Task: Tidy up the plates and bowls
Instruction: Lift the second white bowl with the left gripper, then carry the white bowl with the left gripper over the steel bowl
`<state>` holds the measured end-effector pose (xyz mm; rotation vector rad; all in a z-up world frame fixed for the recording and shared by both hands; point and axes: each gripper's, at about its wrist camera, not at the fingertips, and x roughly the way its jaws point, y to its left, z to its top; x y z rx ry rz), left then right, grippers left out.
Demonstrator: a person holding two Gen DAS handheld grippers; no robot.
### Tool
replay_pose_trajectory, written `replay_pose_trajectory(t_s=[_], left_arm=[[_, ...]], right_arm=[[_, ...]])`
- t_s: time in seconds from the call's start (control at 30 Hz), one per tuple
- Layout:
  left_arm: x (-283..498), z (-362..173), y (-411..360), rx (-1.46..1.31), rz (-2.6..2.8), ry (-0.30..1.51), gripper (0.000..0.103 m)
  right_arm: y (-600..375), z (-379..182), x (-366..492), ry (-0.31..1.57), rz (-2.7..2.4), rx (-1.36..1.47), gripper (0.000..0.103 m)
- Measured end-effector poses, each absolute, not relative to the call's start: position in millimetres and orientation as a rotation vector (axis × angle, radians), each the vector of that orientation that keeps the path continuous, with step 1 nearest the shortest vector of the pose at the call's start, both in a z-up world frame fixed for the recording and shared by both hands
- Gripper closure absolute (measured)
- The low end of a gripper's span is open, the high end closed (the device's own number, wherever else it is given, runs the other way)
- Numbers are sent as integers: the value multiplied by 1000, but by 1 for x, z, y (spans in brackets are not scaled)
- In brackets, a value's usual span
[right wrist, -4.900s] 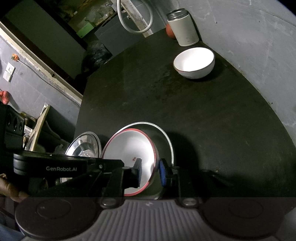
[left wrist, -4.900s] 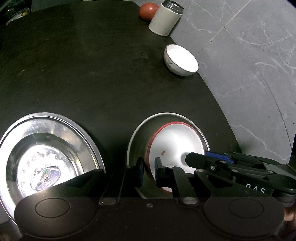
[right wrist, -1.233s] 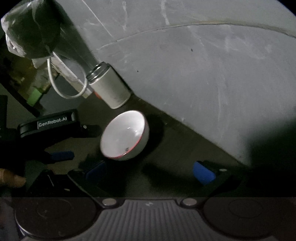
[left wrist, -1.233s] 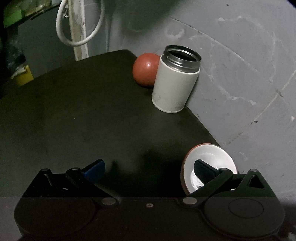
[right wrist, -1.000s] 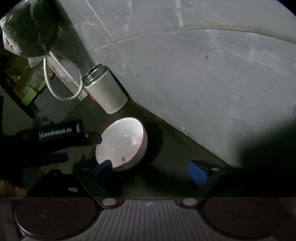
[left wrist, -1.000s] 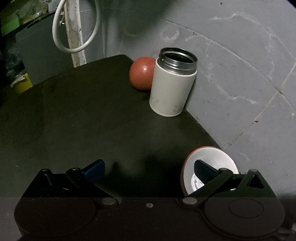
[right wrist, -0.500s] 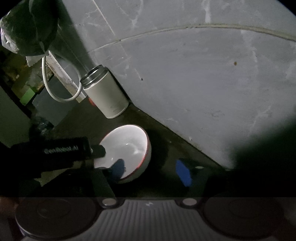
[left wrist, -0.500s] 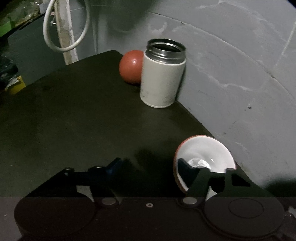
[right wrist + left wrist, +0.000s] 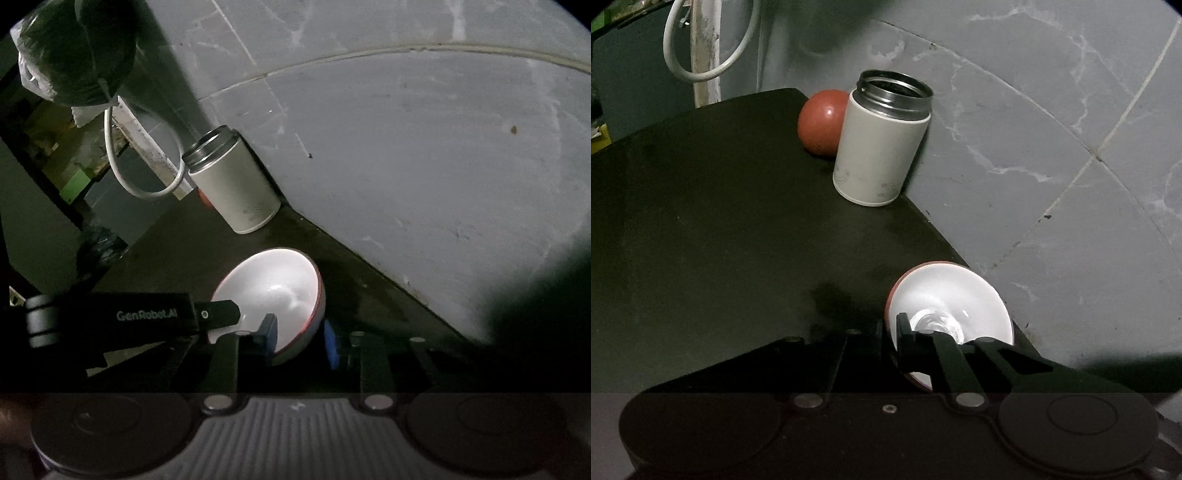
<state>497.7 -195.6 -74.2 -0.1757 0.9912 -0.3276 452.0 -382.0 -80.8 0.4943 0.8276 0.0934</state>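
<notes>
you have both claws on the one white bowl with the red rim (image 9: 947,299), which sits at the worktop's (image 9: 720,240) edge nearest the grey tiled floor (image 9: 1071,147). your left claw (image 9: 888,341) has just been closing and is now pinched on the bowl's near rim, one finger inside and one outside. your right claw (image 9: 299,341) has also just been closing, and its blue pads now straddle the rim on the opposite side; they look pressed to the wall, so i judge it a grip too.

as for progress, this bowl is gripped but not yet lifted clear, as far as i can tell. no plates or other bowls show in either view, so you cannot read from here how much sorting is done. the carry and the stacking are still ahead of you.

around it, an open white canister with a metal neck (image 9: 882,144) stands further along the same edge, with a red ball-shaped thing (image 9: 820,122) touching it behind. a looped white hose (image 9: 701,55) hangs past the far corner. nothing sits between the bowl and the middle of the worktop, but the edge is close, so a slip would send the bowl to the floor.
</notes>
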Motion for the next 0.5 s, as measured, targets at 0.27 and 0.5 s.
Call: replay_pose_trajectory(t_s=[0.27, 0.5], left_arm=[[482, -75, -184, -233, -334, 988, 97], [453, -50, -175, -254, -312, 895, 97]], right_arm=[[-384, -80, 448, 827, 132, 469, 77], [-386, -72, 427, 777, 177, 459, 82]])
